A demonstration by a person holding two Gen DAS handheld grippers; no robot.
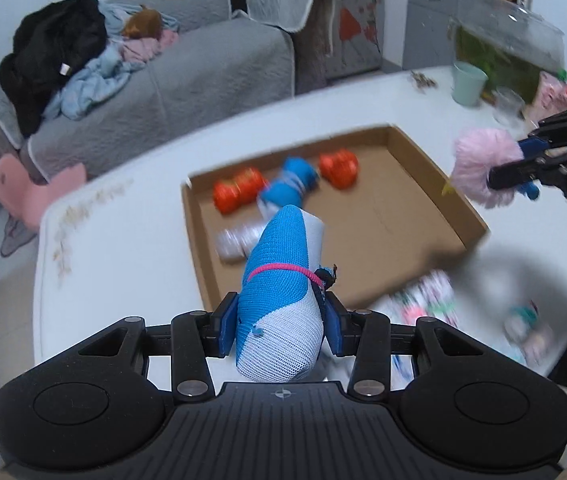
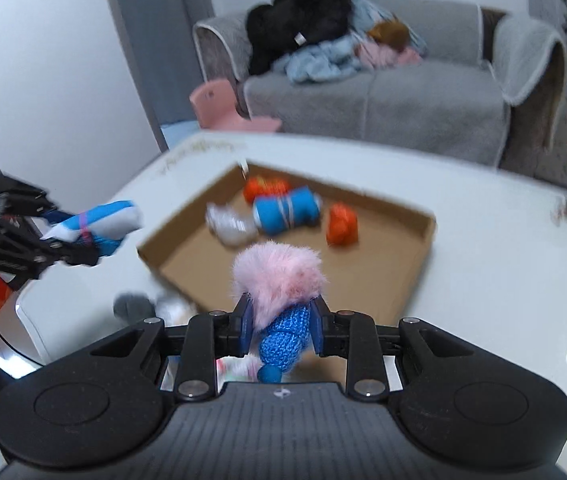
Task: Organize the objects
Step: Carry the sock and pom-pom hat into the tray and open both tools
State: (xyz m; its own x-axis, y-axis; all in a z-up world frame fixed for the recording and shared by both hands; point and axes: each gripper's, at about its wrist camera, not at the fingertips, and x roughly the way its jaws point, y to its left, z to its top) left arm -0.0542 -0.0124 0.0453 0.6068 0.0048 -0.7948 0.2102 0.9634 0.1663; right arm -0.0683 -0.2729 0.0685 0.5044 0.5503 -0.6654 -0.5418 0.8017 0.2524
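Note:
My left gripper (image 1: 281,330) is shut on a blue-and-white rolled sock bundle (image 1: 283,280) tied with a pink band, held above the near edge of a shallow cardboard tray (image 1: 415,208). My right gripper (image 2: 283,326) is shut on a blue knitted item with pink fluff (image 2: 279,280), held over the tray's (image 2: 411,256) near side. The tray holds two orange bundles (image 1: 239,190) (image 1: 339,168), a blue bundle (image 1: 289,184) and a white one (image 1: 235,242). Each gripper shows in the other's view: the right one (image 1: 523,168) and the left one (image 2: 71,240).
The tray lies on a white table (image 1: 123,240). Several loose bundles (image 1: 427,304) lie near its front edge. A mint cup (image 1: 468,82) and a glass (image 1: 507,104) stand at the back right. A grey sofa (image 1: 187,76) with piled clothes stands behind, with a pink chair (image 1: 31,188).

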